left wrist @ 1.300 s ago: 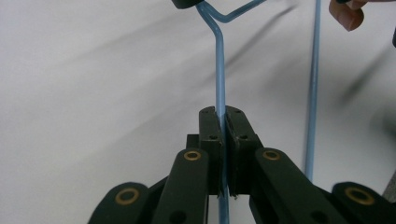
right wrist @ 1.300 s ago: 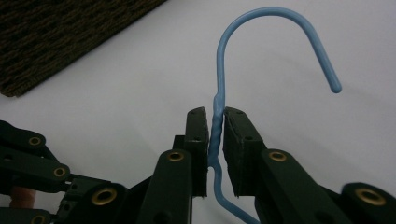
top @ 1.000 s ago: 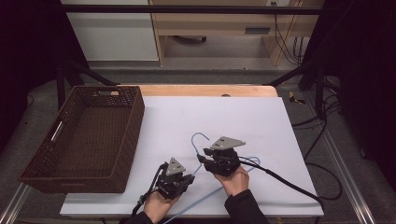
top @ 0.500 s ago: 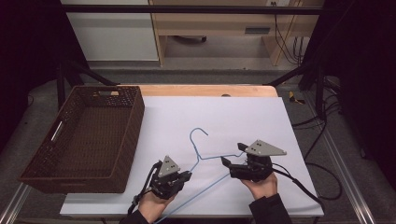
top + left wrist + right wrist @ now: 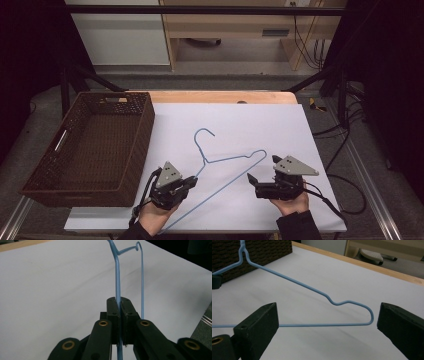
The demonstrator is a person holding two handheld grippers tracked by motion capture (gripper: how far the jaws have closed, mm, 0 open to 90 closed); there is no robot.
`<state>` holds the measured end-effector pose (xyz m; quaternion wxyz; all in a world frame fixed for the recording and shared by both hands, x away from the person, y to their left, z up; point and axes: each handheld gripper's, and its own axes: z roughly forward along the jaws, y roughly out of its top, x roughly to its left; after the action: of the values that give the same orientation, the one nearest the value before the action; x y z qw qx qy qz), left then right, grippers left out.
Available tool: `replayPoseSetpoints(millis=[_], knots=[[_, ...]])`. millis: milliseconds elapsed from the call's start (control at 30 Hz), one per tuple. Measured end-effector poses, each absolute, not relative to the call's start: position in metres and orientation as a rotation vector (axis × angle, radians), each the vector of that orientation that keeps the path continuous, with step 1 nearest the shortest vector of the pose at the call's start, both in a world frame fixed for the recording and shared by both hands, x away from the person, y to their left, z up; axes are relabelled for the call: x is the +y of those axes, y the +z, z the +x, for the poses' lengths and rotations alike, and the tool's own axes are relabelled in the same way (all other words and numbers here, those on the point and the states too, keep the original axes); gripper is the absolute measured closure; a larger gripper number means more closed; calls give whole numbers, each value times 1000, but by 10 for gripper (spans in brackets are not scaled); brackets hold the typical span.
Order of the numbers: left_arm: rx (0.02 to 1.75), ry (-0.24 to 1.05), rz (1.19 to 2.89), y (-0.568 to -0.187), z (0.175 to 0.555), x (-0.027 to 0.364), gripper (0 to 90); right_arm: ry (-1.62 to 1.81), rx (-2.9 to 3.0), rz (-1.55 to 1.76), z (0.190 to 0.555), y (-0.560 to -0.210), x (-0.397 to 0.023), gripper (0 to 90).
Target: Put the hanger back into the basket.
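A pale wooden desk (image 5: 240,30) stands at the top centre, a white cabinet (image 5: 117,32) upper left. Grey floor (image 5: 225,80) lies beneath, and black cables (image 5: 345,130) trail at right.

blue wire hanger (image 5: 227,162) flat on white table (image 5: 260,125).

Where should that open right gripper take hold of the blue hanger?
Probably on the straight bottom bar near the rounded end of the hanger. The right gripper faces that end with its jaws wide apart, so a straight push forward would bracket the thin wire.
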<state>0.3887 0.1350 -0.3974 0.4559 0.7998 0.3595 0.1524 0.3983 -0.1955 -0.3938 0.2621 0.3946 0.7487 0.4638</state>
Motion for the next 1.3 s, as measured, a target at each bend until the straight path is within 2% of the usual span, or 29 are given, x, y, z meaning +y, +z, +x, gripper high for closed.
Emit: replayPoseSetpoints(millis=[500, 1033, 1300], knots=[[882, 438, 1884, -369, 388, 160, 866, 1378, 1922, 1084, 391, -399, -234, 30], [822, 555, 1872, -321, 391, 181, 866, 1353, 1953, 1106, 394, -408, -241, 9], [828, 610, 1838, -297, 400, 207, 866, 1336, 1955, 1105, 393, -408, -242, 6]])
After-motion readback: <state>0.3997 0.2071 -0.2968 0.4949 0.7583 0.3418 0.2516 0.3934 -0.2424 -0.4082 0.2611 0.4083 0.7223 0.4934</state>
